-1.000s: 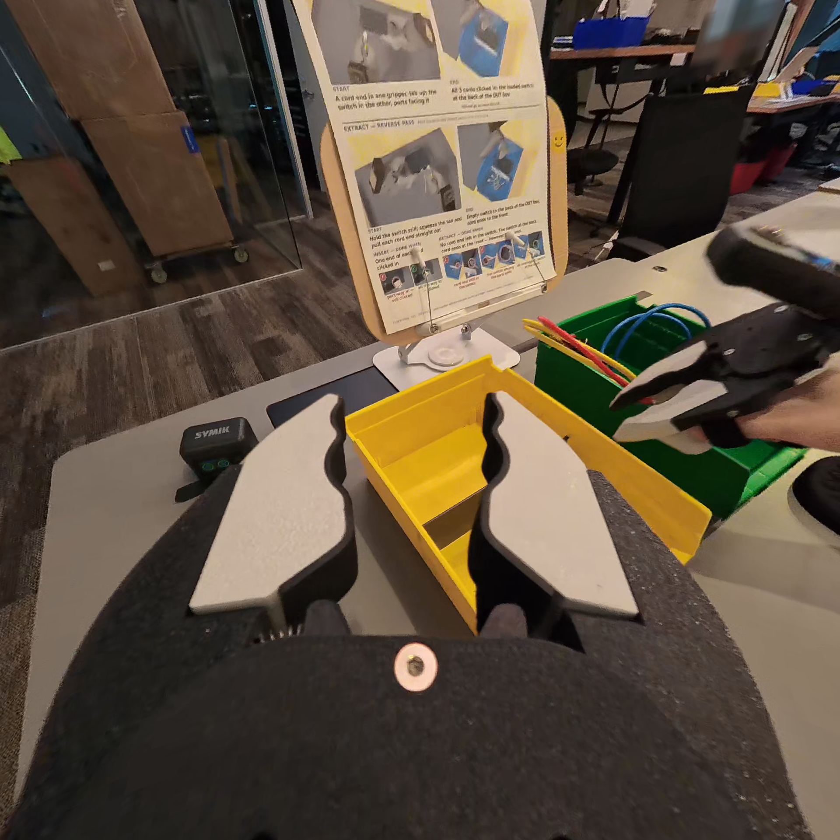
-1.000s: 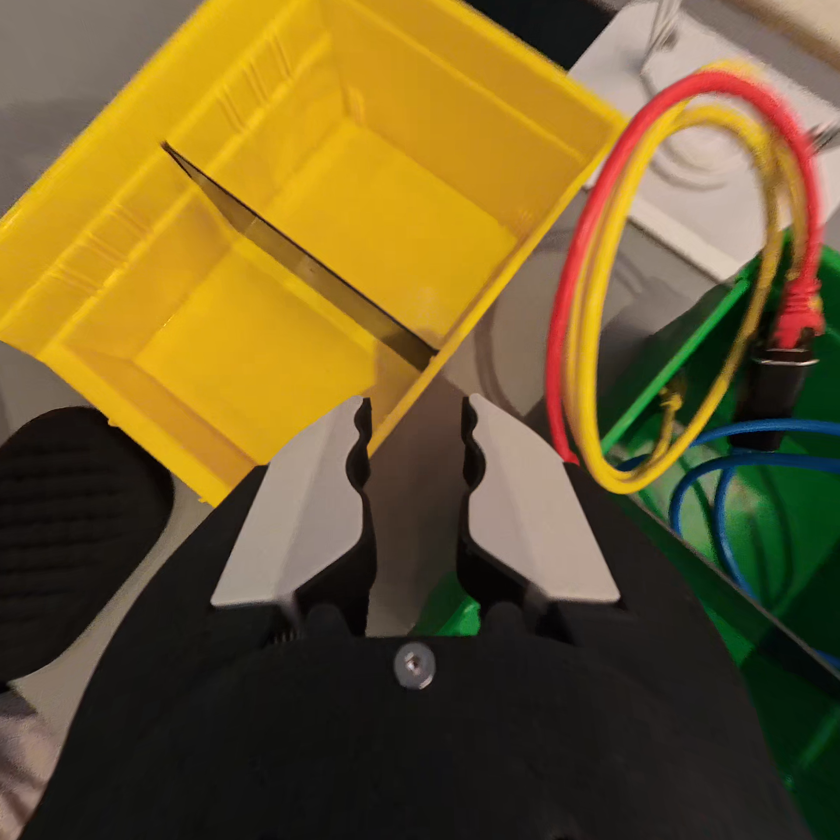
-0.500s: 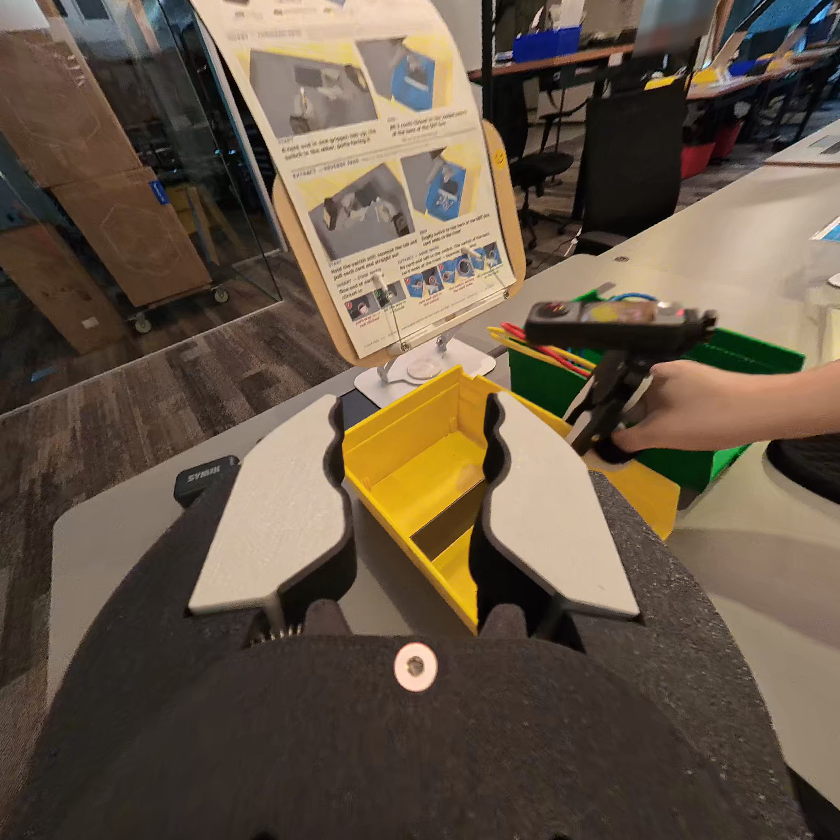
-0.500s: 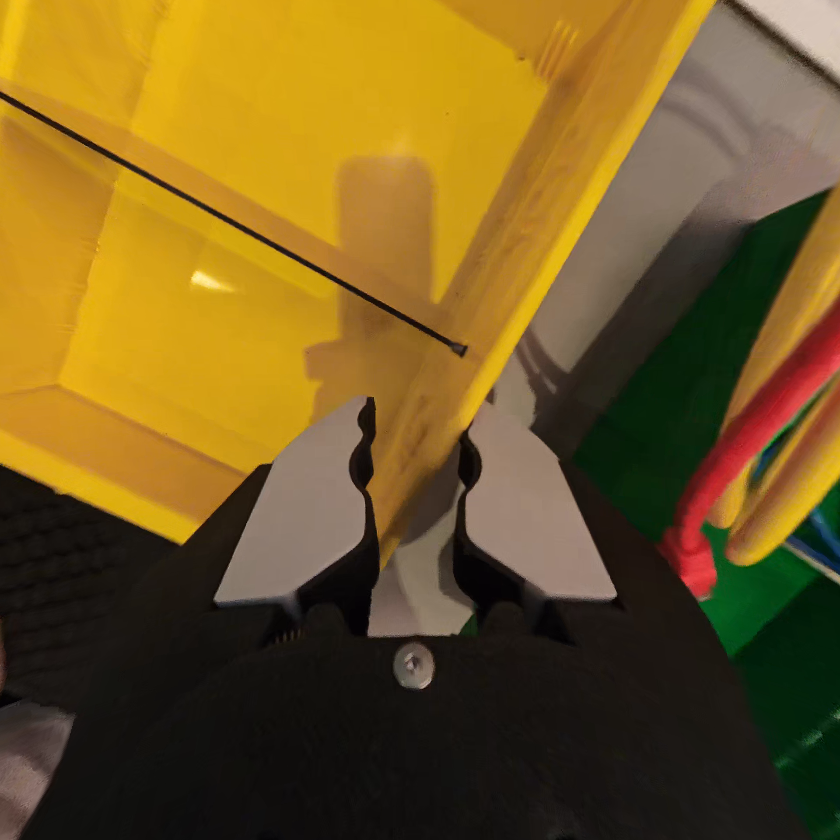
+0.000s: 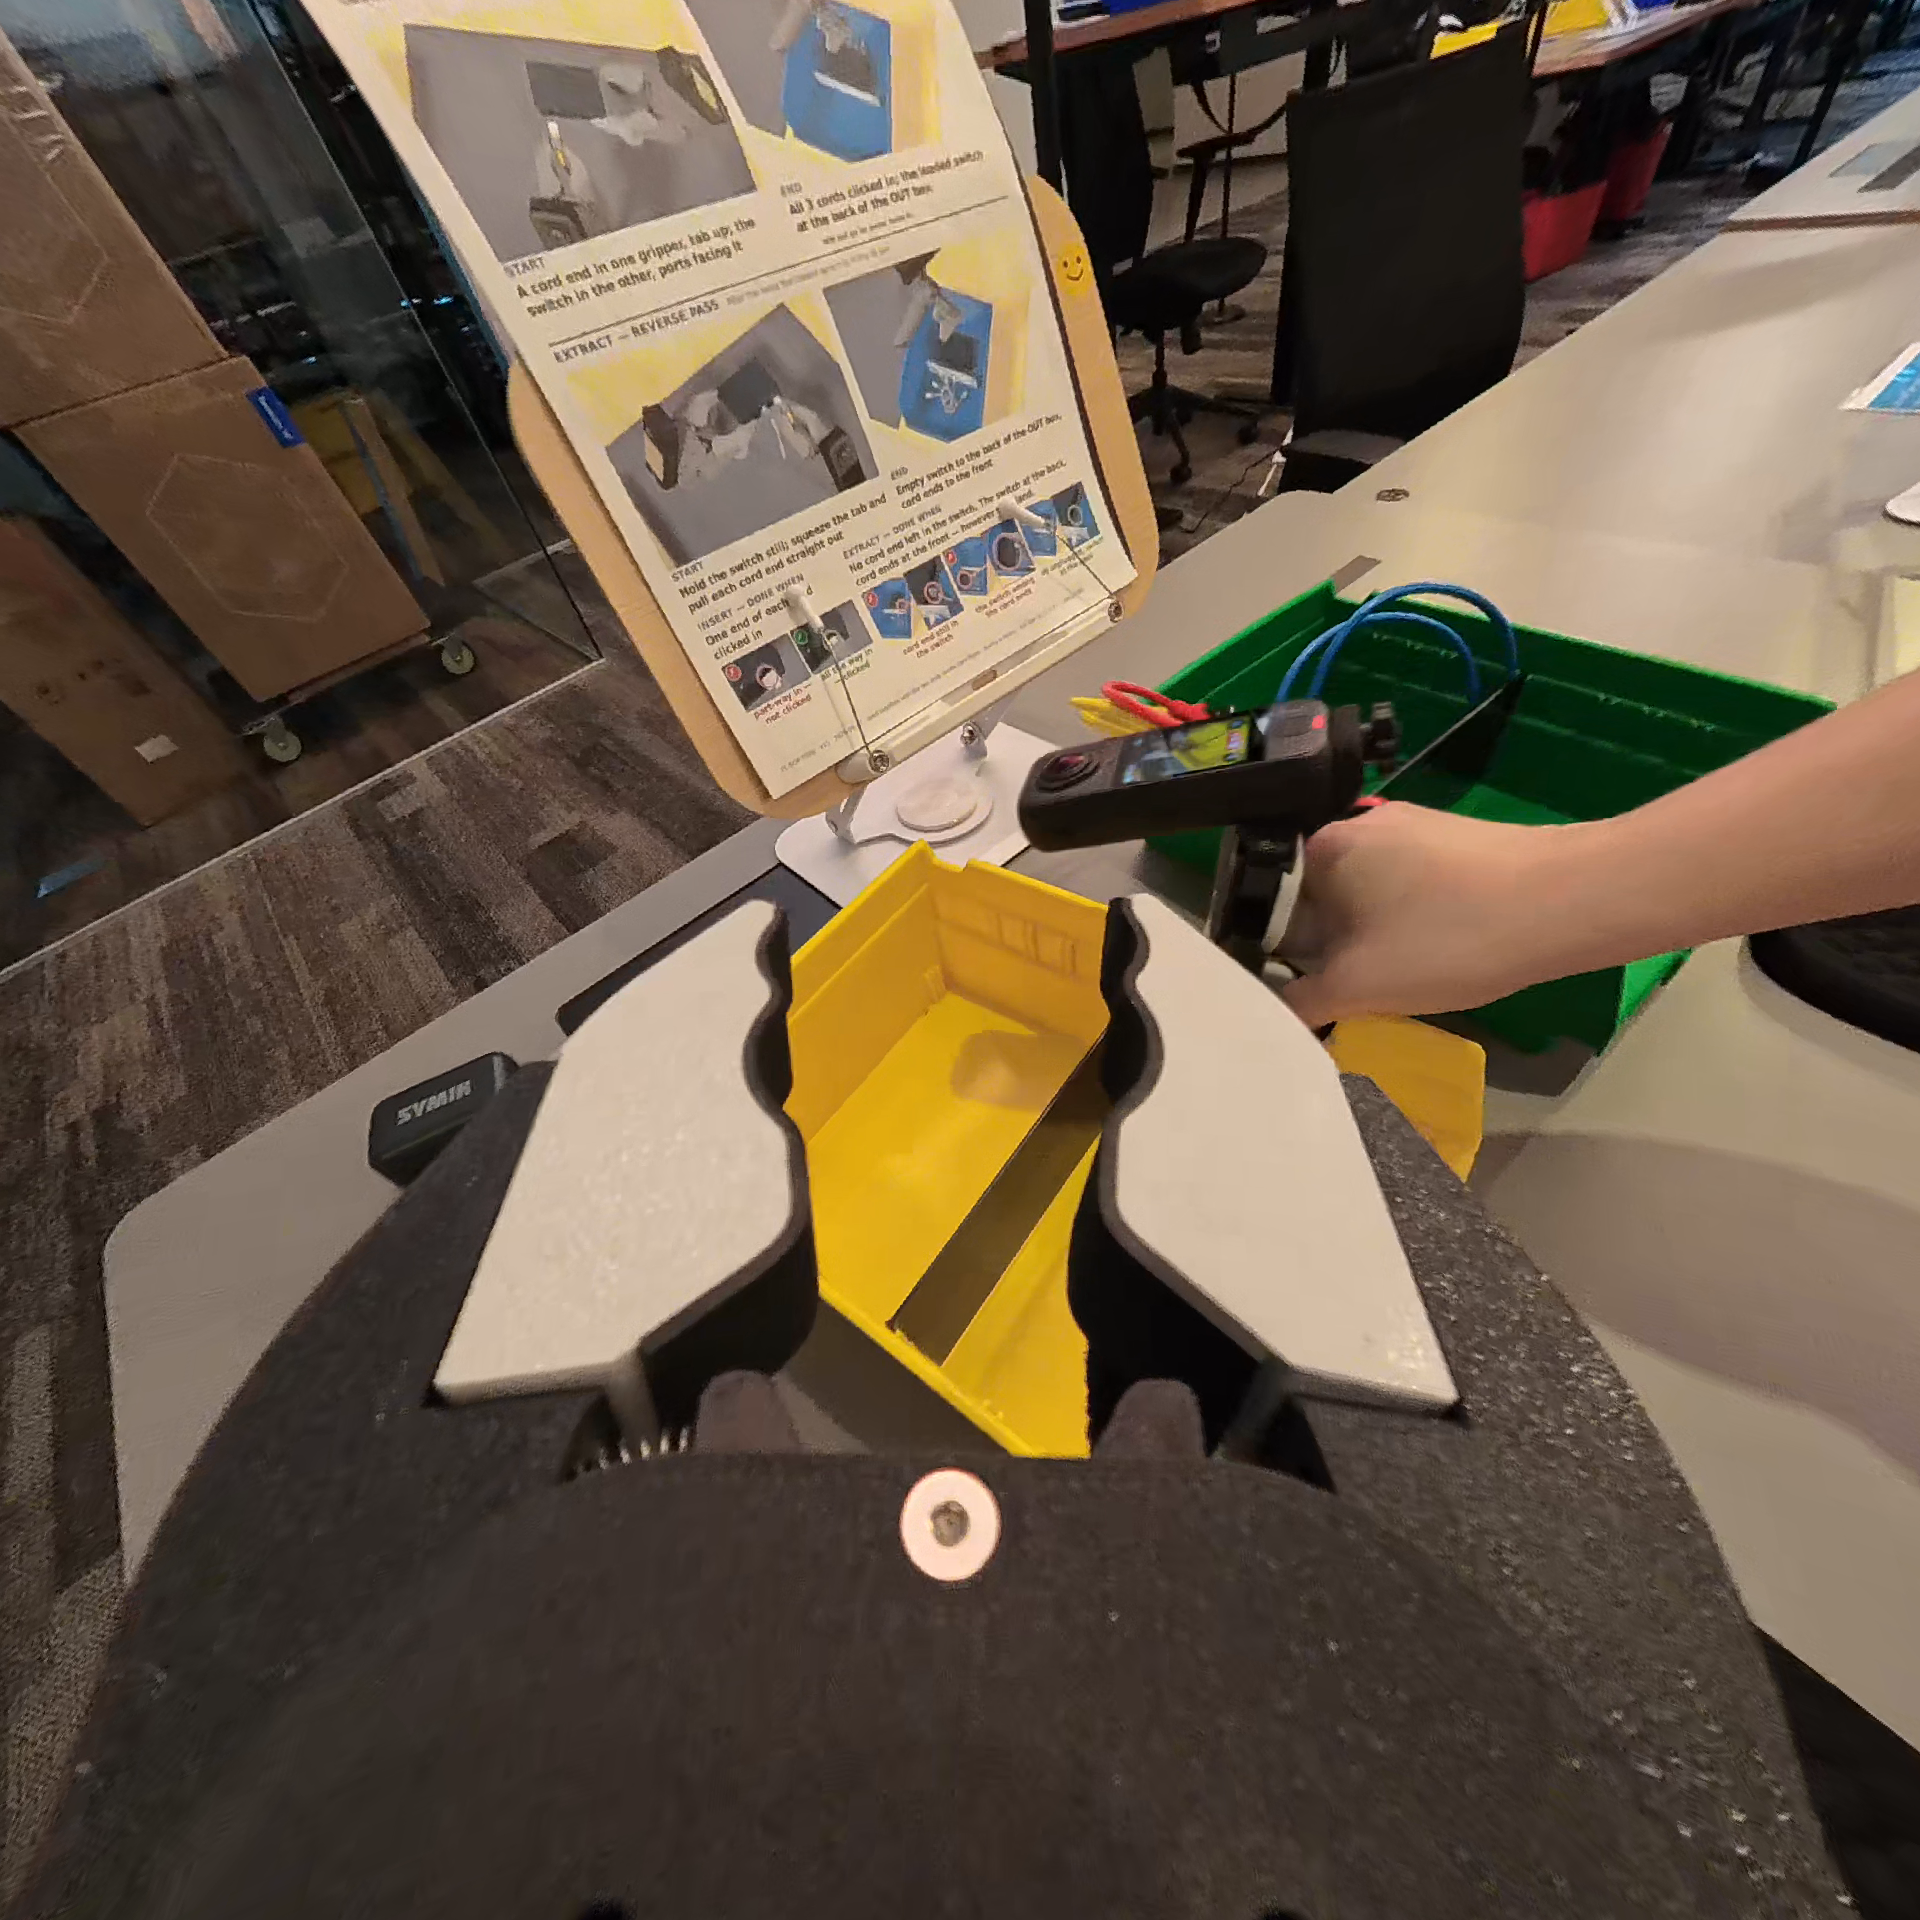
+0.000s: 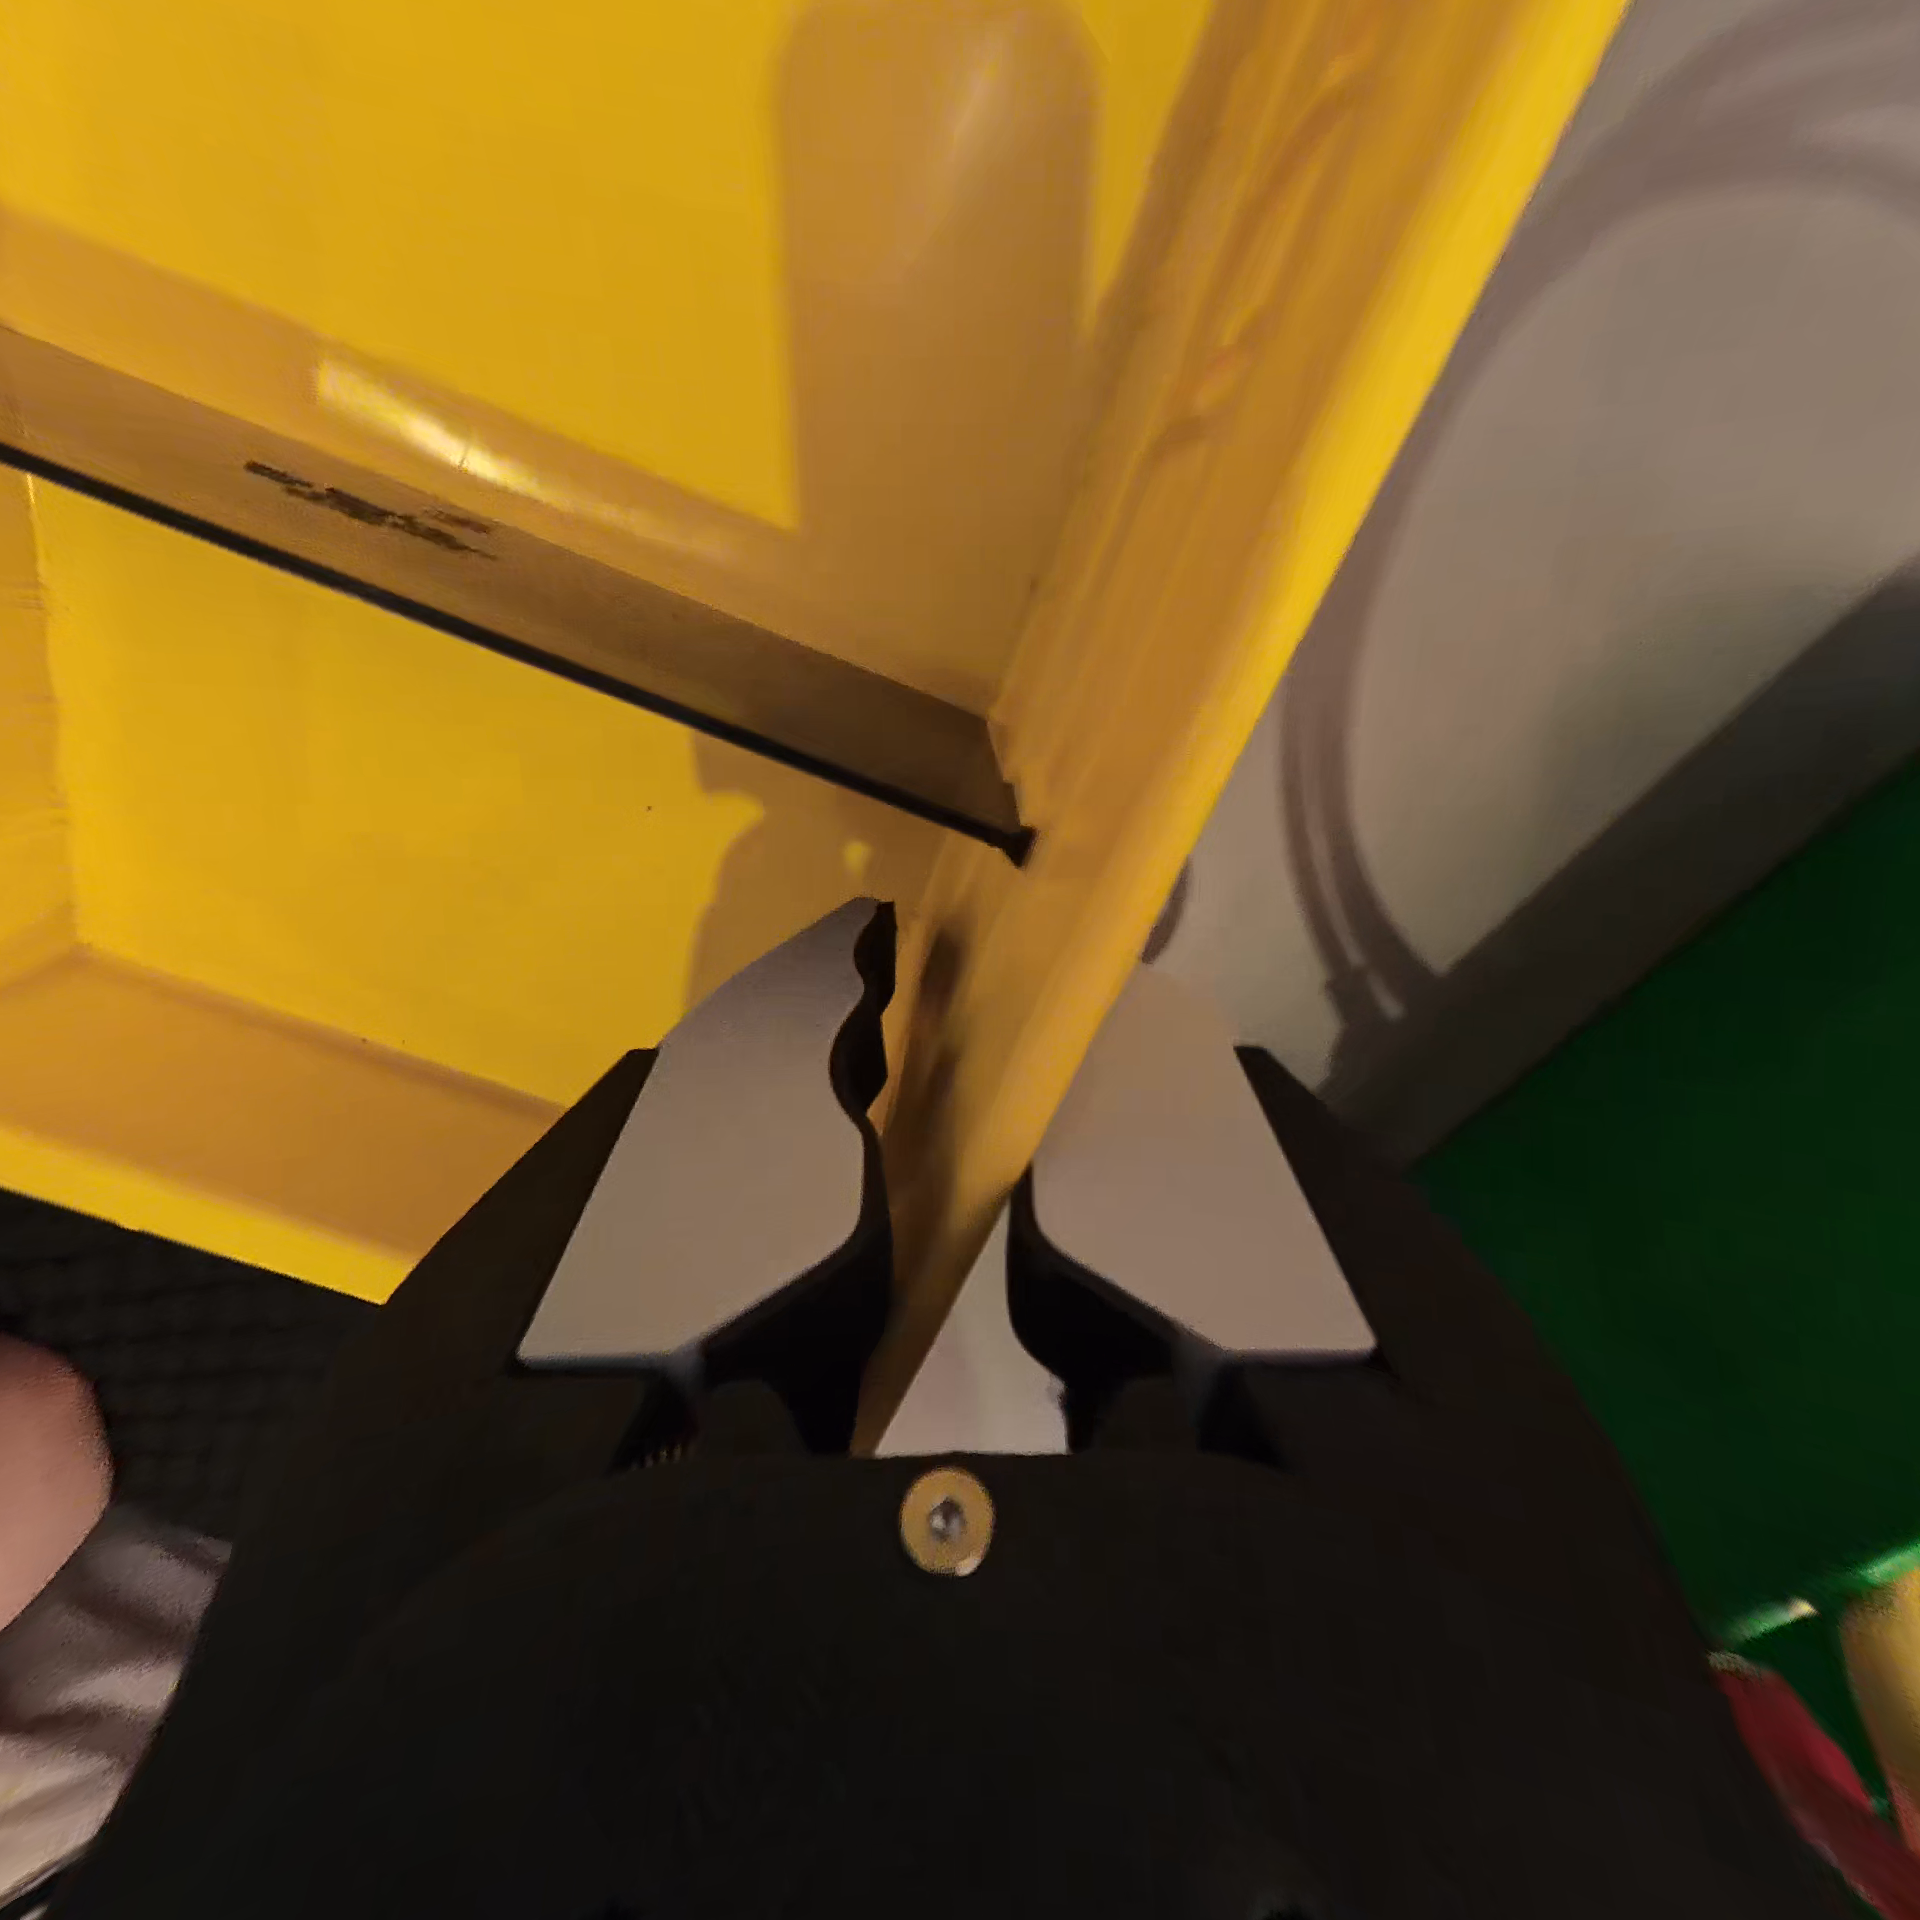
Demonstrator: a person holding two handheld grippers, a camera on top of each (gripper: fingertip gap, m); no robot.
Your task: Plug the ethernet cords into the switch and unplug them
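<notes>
Surface [image 5: 1662, 436] grey, carries yellow bin [image 5: 935, 1101] beside green bin [image 5: 1621, 748]. Ethernet cords [image 5: 1382, 634], blue, red, yellow, lie in green bin; switch not seen. Left gripper [image 5: 940, 997] wide, bare, above yellow bin. Right gripper [image 6: 997, 997] narrow, clamped on yellow bin wall.

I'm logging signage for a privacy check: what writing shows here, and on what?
I name the carriers only, not the wording.
Instruction sheet on the stand: printed headings and captions, legible.
Small black device on the table: white brand lettering, legible.
Blue label on the cardboard box: too small.
Divider in the yellow bin: dark mark, blurred.
</notes>
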